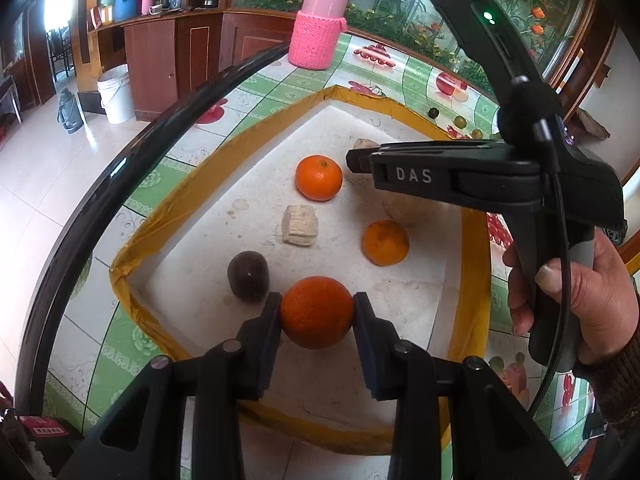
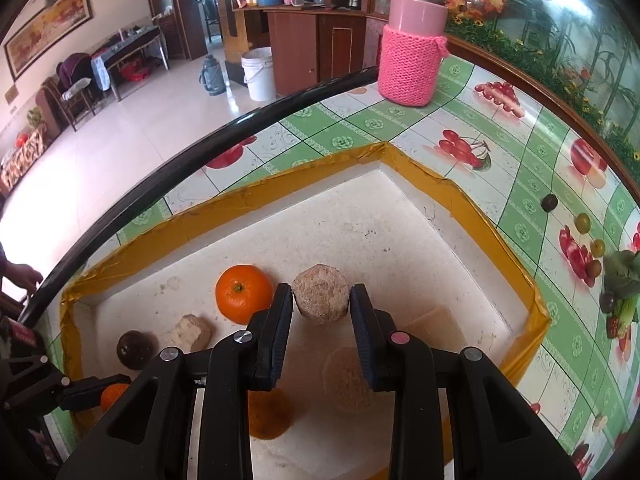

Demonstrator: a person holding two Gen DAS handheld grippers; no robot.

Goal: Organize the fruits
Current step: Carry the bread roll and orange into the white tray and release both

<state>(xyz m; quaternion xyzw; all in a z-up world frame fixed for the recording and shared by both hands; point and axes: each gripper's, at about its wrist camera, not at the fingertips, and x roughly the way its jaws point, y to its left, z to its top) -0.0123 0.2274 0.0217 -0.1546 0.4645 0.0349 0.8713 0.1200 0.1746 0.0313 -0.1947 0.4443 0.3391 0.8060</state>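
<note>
My left gripper (image 1: 317,307) is shut on an orange (image 1: 316,312) and holds it above the near part of a white tray with a yellow taped rim (image 1: 474,280). In the tray lie two more oranges (image 1: 319,177) (image 1: 385,242), a dark round fruit (image 1: 248,276) and a beige cut chunk (image 1: 300,225). My right gripper (image 2: 320,300) is shut on a round beige-brown fruit (image 2: 320,293) and holds it above the tray (image 2: 432,184). In the right wrist view an orange (image 2: 244,293), a beige chunk (image 2: 188,332) and the dark fruit (image 2: 134,349) lie to the left.
A pink bottle in a knitted sleeve (image 1: 320,28) stands on the fruit-patterned tablecloth (image 2: 520,200) behind the tray. Small green and dark fruits (image 2: 582,222) lie on the cloth at the right. The table's black edge (image 1: 80,200) curves along the left.
</note>
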